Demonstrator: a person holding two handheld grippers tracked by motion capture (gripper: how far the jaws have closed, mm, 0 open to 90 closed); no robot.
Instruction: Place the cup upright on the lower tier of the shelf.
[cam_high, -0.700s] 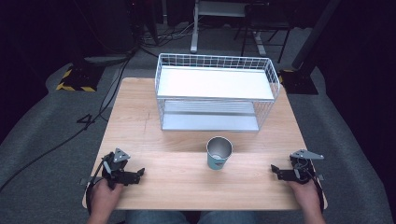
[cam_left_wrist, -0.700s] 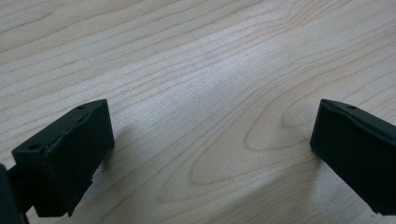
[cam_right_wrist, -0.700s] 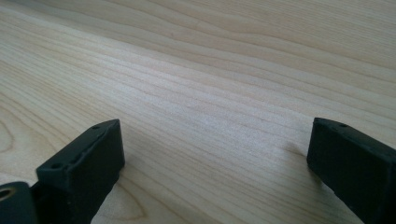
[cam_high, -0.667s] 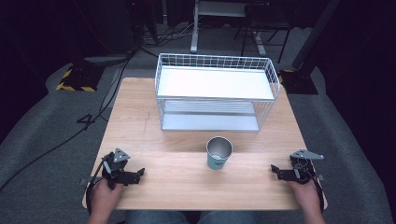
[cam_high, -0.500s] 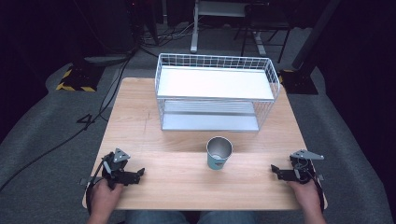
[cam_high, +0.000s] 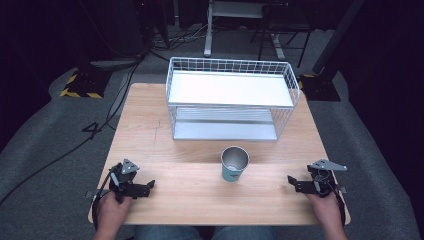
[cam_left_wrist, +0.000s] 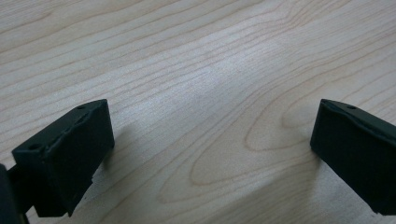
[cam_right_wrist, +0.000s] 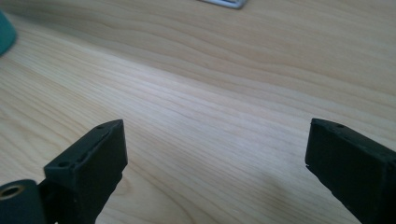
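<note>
A metal cup (cam_high: 234, 163) with a teal outside stands upright near the middle of the wooden table (cam_high: 150, 125), in front of a white wire rack (cam_high: 231, 97). My left gripper (cam_high: 148, 186) rests at the table's front left, held by a hand, jaws open over bare wood (cam_left_wrist: 205, 116). My right gripper (cam_high: 293, 183) rests at the front right, also open with nothing between its jaws (cam_right_wrist: 215, 154). A teal edge of the cup (cam_right_wrist: 5, 32) shows at the far left of the right gripper view.
The wire rack has a white top shelf and a lower shelf and takes up the back half of the table. Beyond the table lie grey floor, cables (cam_high: 115, 105) and a yellow-black striped base (cam_high: 80, 86).
</note>
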